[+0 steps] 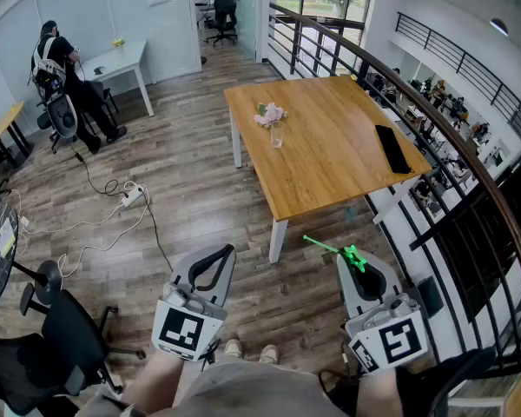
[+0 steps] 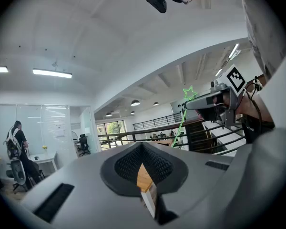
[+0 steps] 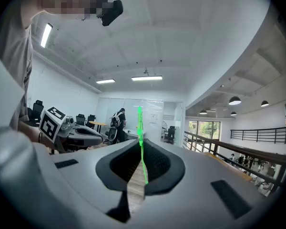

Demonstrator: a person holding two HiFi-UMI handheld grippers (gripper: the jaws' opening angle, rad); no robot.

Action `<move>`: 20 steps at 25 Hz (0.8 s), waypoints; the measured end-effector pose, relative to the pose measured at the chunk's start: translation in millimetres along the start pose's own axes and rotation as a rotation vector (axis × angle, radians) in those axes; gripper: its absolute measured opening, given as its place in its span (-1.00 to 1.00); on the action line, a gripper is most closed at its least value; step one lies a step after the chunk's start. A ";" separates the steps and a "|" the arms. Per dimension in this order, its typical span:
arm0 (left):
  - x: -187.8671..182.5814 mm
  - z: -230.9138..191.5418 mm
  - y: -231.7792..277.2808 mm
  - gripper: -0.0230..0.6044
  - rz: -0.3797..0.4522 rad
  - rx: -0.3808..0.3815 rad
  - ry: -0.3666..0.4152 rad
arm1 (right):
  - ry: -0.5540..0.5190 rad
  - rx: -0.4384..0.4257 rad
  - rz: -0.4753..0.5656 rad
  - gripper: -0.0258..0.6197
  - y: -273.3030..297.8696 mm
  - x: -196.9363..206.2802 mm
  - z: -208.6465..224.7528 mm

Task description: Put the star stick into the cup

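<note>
Jaws of right gripper [image 3: 141, 147] closed tight on the star stick [image 3: 140, 128]; the green shaft runs up out of the pinch, past the pads. Head view: right gripper [image 1: 361, 264] is held low over the floor [image 1: 182, 172], off the near corner of the table [image 1: 330, 159]. It grips the stick [image 1: 330, 248] near its star end, and the plain shaft points away to the left. Left gripper view shows the outlined star [image 2: 189, 93] just at the right gripper's tip, shaft hanging below. Left gripper [image 2: 142, 148]: jaws together at the tips, nothing between them; only a sliver of table shows through the gap lower down. In the head view it [image 1: 217, 257] sits beside the right one, well apart. Cup [image 1: 277, 135]: clear glass, upright on the far-left part of the light wooden tabletop, pink flowers [image 1: 270, 114] in it, well away from the stick. Flat black slab [image 1: 392, 148] lies near the table's right edge. Room: grey-brown plank floor, dark curved railing [image 1: 469, 159] along the right with a lower level beyond. White desk [image 1: 122, 59] and a person [image 1: 62, 81] far left, power strip [image 1: 132, 196] with trailing cables on the floor, black office chair [image 1: 65, 337] near left. Long strip lights [image 3: 147, 78] on a white ceiling
</note>
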State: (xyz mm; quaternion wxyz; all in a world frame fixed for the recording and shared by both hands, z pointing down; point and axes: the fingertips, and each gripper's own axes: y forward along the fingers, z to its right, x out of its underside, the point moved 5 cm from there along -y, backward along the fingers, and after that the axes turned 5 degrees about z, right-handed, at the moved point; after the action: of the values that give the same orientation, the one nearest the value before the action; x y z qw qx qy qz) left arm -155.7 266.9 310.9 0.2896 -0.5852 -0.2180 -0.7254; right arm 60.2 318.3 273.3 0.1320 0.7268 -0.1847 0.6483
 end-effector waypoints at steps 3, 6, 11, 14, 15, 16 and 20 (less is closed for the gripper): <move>1.4 6.3 6.3 -0.88 -0.002 0.001 0.003 | 0.022 -0.001 0.004 -0.80 -1.1 4.2 8.4; 2.1 11.4 12.5 -0.88 -0.010 0.004 0.017 | 0.031 0.010 -0.004 -0.80 -2.0 9.0 17.3; -1.7 18.1 19.5 -0.88 -0.008 -0.011 0.014 | 0.044 0.004 0.004 -0.80 -5.2 13.2 28.2; -1.4 21.9 21.1 -0.88 -0.014 -0.019 0.018 | 0.048 -0.001 0.010 -0.80 -8.0 16.8 32.2; -1.1 23.0 21.5 -0.88 -0.016 -0.022 0.017 | 0.050 -0.003 0.011 -0.80 -8.8 18.3 33.1; -0.9 24.0 21.7 -0.88 -0.018 -0.025 0.017 | 0.051 -0.006 0.012 -0.80 -9.6 19.5 33.8; -0.9 27.9 25.8 -0.88 -0.029 -0.026 0.031 | 0.051 -0.015 0.017 -0.80 -12.0 21.0 39.0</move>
State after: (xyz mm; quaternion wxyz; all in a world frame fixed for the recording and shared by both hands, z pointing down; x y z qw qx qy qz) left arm -118.0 266.3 315.7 0.2748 -0.5745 -0.2123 -0.7412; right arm 102.3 310.2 289.8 0.1368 0.7073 -0.1923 0.6664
